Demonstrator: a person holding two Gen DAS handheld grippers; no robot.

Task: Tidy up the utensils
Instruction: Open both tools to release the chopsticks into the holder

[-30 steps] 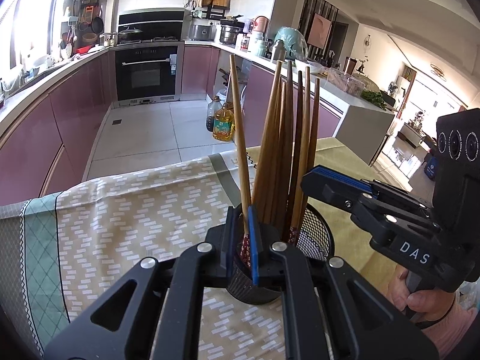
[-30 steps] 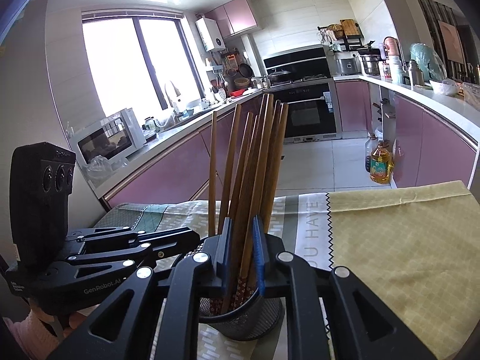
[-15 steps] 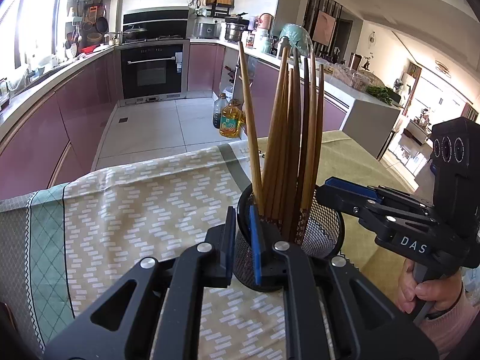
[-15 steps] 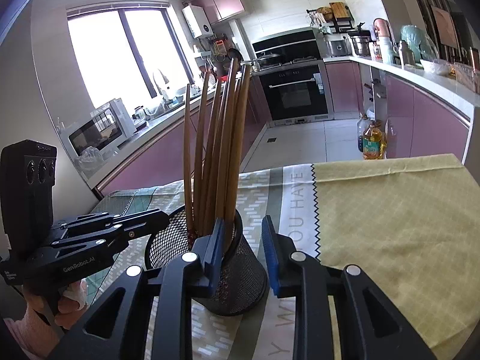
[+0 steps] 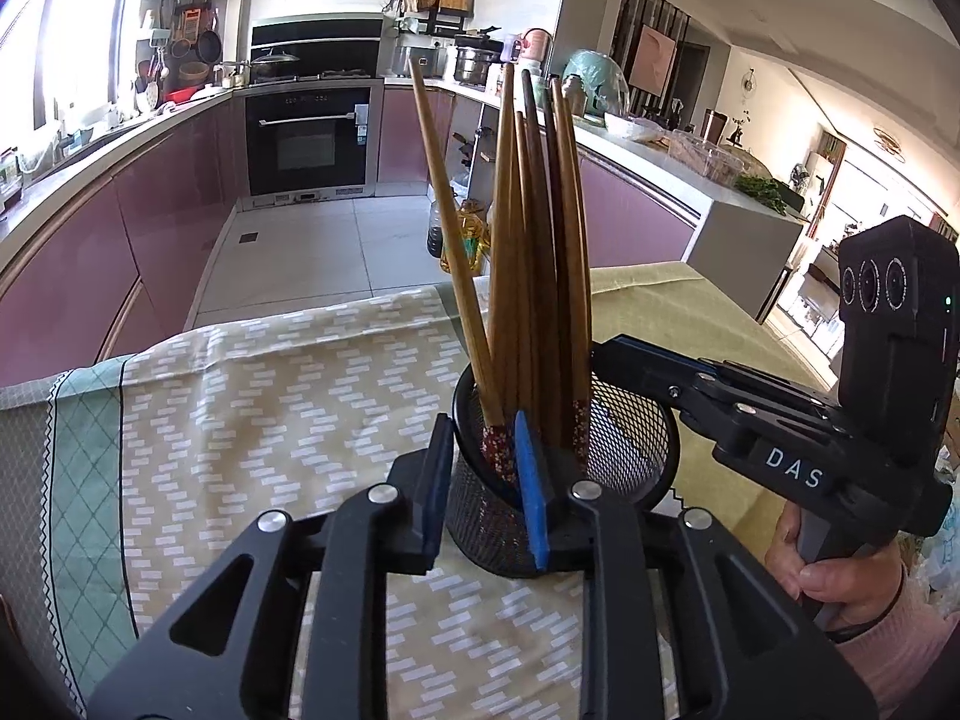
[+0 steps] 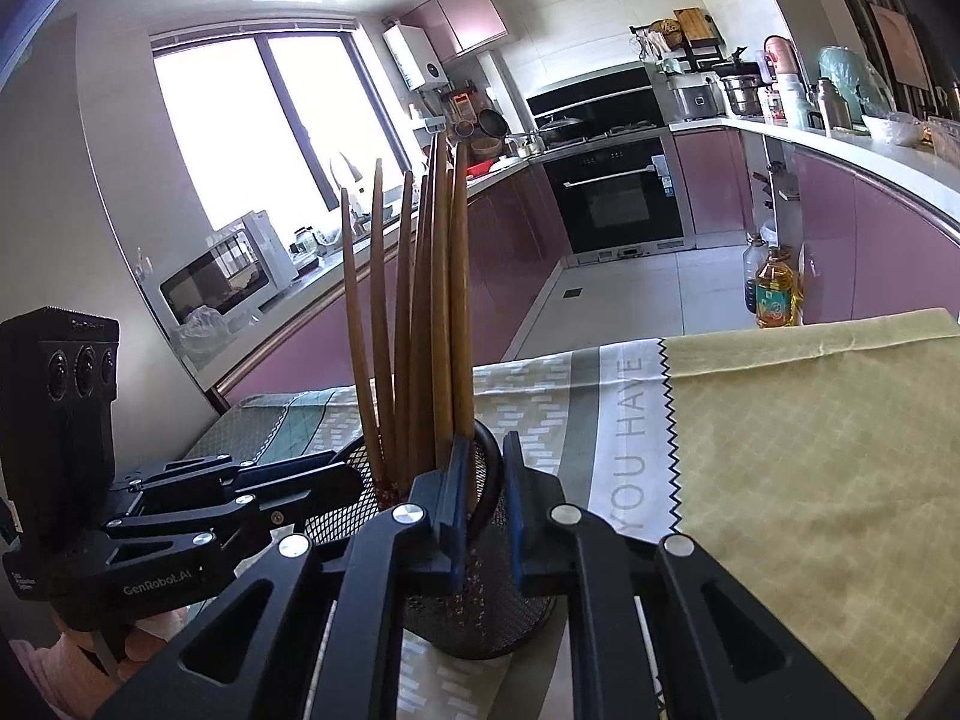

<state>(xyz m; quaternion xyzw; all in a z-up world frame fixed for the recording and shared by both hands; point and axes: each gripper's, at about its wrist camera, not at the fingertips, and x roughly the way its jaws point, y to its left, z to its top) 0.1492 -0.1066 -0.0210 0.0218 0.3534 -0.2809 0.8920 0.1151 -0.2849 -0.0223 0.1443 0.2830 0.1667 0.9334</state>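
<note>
A black mesh holder (image 5: pixel 630 450) stands upright on the table and holds several wooden chopsticks (image 5: pixel 534 252). My left gripper (image 5: pixel 483 480) straddles the holder's near rim, one finger outside and one inside, slightly parted. In the right wrist view the same holder (image 6: pixel 480 606) and chopsticks (image 6: pixel 420 324) show. My right gripper (image 6: pixel 485 498) straddles the rim on the opposite side, narrowly parted around the wire edge. Each gripper shows in the other's view, the right one (image 5: pixel 600 354) and the left one (image 6: pixel 354 474).
The table carries a patterned cloth (image 5: pixel 270 420) and a yellow-green cloth (image 6: pixel 810 450). Its far edge drops to the kitchen floor, where an oil bottle (image 6: pixel 774 294) stands. Purple cabinets and an oven (image 5: pixel 309 144) lie beyond.
Both grippers let go of the chopsticks, which now stand loose in the holder. Both then drew back and settled with their fingers over the holder's rim.
</note>
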